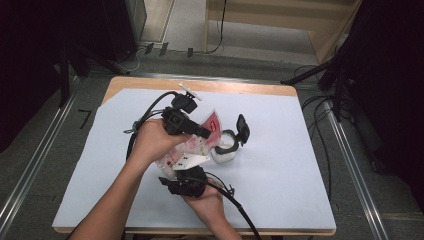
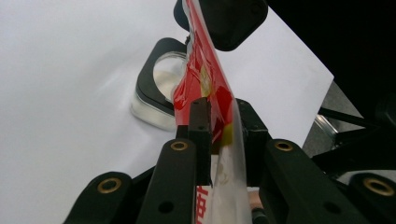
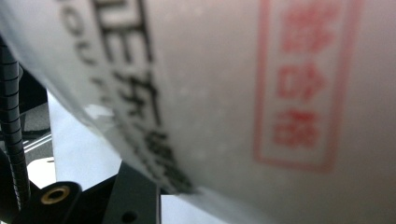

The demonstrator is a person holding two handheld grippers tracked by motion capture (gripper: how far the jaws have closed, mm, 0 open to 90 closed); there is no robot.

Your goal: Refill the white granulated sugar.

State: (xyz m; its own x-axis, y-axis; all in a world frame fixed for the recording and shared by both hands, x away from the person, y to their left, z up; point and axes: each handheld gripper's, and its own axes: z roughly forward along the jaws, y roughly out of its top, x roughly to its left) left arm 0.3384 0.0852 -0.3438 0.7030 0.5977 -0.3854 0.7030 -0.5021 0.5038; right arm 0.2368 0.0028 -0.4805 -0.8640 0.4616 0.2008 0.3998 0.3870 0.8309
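We held our left gripper (image 1: 212,136) clamped at eleven o'clock of our right gripper (image 1: 176,172), forearms converging.

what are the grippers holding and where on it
The left hand-held gripper is shut on the red top edge of the snack bag. The right hand-held gripper sits at the bag's lower end; whether it is clamped cannot be told.

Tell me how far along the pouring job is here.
Done: the jar stands open, its black lid flipped back. In hand: both claws hold the red-and-white bag tilted over the jar; the left claw is shut on its red end, and the right claw is at the bag's lower end. Left: I see nothing pouring yet, and the lid is unclosed.
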